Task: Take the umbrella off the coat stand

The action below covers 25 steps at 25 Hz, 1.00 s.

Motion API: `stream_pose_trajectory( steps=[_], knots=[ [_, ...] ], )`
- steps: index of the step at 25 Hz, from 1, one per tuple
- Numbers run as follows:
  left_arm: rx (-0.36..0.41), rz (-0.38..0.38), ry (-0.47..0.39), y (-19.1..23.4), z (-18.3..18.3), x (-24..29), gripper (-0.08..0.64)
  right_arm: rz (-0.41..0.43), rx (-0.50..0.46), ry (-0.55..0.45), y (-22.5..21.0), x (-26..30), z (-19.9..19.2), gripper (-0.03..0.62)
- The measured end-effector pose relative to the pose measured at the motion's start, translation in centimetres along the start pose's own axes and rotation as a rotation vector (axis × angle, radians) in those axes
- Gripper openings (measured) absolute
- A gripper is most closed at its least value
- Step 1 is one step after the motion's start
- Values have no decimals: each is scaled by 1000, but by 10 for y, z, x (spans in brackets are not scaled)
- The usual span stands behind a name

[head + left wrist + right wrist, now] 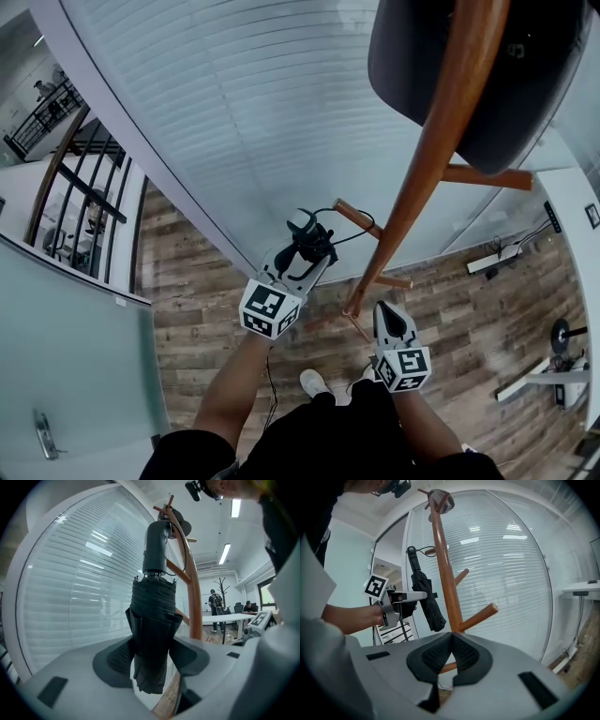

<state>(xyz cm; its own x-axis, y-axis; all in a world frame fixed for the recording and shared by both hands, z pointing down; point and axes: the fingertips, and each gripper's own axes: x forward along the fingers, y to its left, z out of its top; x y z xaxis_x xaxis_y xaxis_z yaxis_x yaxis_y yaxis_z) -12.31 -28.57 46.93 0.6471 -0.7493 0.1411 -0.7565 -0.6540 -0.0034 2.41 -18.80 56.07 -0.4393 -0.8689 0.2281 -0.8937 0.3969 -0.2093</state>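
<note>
Nearest us, the left tongs (150, 654) are clamped across the folded cloth of the umbrella (152, 620), pads pressing on both sides. The umbrella stands roughly upright, handle on top and loose cloth hanging below the jaws, just beside the stand (443, 564). From the handle a thin strap (349, 214) runs to a peg (361, 220). It looks looped round the peg, so we judge the umbrella is not yet free and must go up and outward along the peg. The left hand does that work. The right tongs (451, 656) are closed and empty, low in front of the stand. We can read no brand or writing, only the square markers on the cubes.
</note>
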Motion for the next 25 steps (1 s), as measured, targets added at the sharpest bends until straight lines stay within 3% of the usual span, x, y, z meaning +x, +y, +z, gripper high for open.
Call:
stream_pose_trajectory(
  steps=[15, 25],
  knots=[
    [-33, 161, 1, 55, 5, -33, 242, 66, -38, -29, 22, 5, 10, 6],
    [-67, 199, 61, 60, -30, -51, 242, 106, -92, -56, 42, 8, 26, 6]
  ],
)
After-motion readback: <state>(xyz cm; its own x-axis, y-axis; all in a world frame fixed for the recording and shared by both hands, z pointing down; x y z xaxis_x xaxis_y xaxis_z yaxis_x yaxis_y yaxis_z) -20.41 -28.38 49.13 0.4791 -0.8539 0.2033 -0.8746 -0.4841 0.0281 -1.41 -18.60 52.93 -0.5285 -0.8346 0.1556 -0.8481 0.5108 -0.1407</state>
